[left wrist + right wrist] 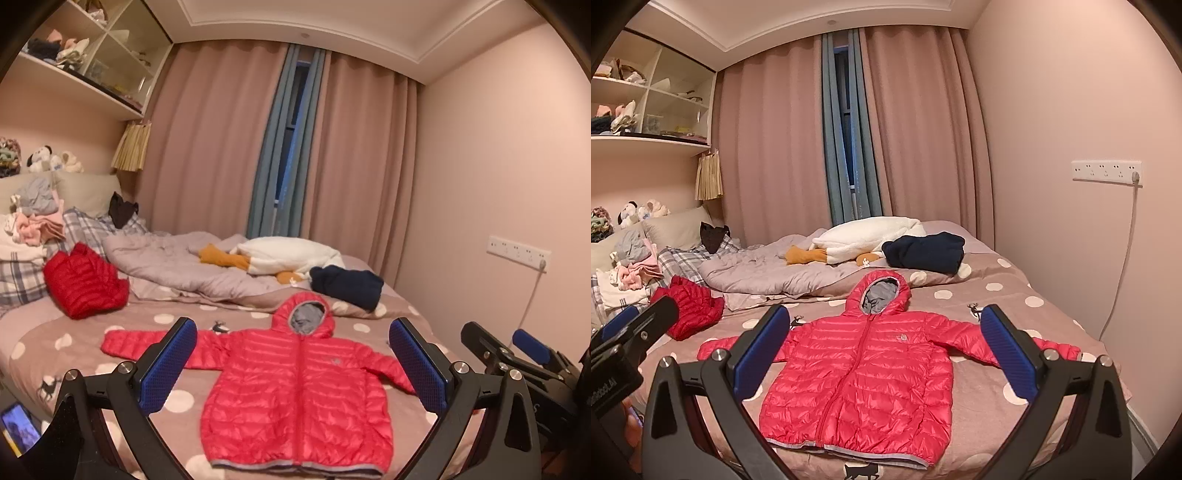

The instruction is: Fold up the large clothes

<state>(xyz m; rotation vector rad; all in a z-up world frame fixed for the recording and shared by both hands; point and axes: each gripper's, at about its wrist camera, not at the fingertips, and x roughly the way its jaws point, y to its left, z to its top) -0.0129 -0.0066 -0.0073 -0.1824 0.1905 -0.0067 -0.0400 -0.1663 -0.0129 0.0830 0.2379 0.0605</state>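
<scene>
Both grippers, left (291,365) and right (884,354), hover jaws apart and empty above the jacket (299,398) spread flat ahead on the bed (1027,291), folding seemingly unstarted; next, probably pinch a sleeve.

L gripper (291,365) and R gripper (884,356) are both hovering w/ jaws spread wide, side by side, nothing between the blue pads (168,363).
</scene>
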